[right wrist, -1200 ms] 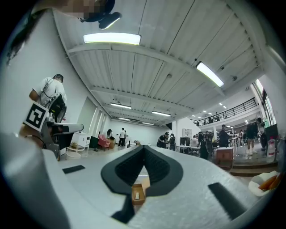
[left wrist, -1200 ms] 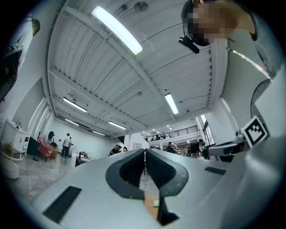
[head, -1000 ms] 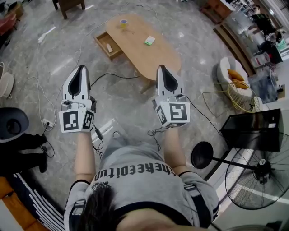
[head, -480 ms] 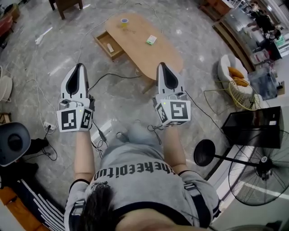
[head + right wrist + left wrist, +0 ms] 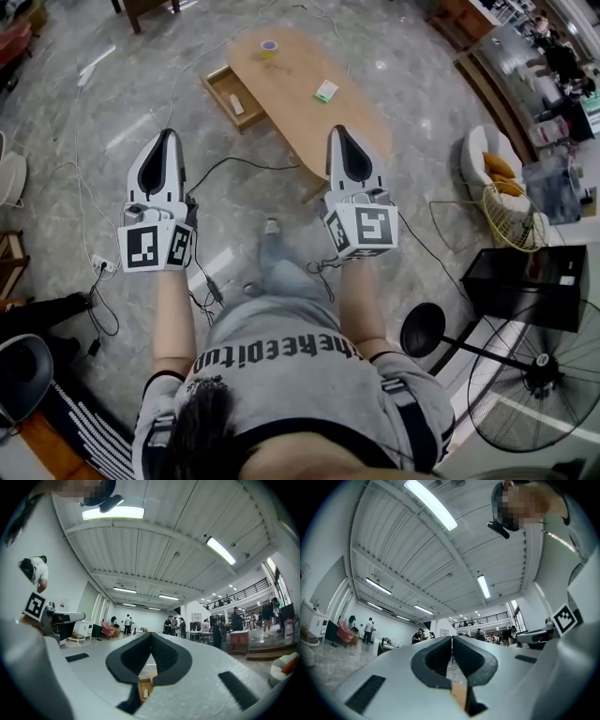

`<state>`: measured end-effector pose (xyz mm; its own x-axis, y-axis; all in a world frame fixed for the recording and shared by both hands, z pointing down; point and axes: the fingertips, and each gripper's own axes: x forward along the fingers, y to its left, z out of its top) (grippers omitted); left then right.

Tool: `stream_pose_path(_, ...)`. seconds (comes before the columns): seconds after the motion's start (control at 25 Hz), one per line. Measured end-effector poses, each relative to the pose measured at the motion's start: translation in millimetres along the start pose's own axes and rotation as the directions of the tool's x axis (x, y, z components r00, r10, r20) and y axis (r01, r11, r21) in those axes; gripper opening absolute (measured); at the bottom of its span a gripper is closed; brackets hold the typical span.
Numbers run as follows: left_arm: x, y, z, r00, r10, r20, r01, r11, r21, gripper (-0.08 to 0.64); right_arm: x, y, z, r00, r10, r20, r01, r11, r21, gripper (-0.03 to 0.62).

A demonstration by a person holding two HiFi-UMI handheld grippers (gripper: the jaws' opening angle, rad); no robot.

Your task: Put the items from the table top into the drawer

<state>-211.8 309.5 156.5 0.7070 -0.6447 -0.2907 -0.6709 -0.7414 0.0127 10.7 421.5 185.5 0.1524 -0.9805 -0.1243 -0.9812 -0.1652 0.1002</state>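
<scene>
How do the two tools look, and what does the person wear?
The left tool and the right tool are white tapering shells with black teardrop-shaped padding at the jaws. Each carries a white cube with black square markers at its rear. The person wears a grey short-sleeved shirt with dark lettering and dark sleeve edges.

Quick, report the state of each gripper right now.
Left gripper: jaws closed, holding nothing.
Right gripper: jaws closed, holding nothing.
</scene>
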Motion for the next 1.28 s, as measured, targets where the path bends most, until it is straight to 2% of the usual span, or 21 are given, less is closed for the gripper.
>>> stream_pose_path(0.4,109,23,-14,0.999,0.018,0.037,-0.019,0.999,0.032,0.012,112,-48,-4,0.999,0.047,0.021,-0.047,0.999,-0.004,0.003)
stream_pose_path(0.72,185,23,-30,0.998,0.025,0.056,-0.029,0.998,0.056,0.012,183,-91,-14,0.996,0.089,0.029,-0.088,0.996,-0.004,0.003)
stream_pose_path(0.92,217,22,-38,0.998,0.032,0.062,-0.036,0.997,0.069,0.012,213,-109,-26,0.994,0.109,0.03,-0.109,0.994,0.008,0.003)
stream_pose_path(1.08,233,25,-51,0.998,0.042,0.038,-0.045,0.996,0.073,0.012,231,-117,-38,0.992,0.121,0.022,-0.122,0.992,0.027,0.003)
stream_pose_path(1.28,254,38,-61,0.999,0.044,0.028,-0.045,0.997,0.065,0.012,255,-123,-46,0.993,0.114,0.012,-0.114,0.993,0.039,0.003)
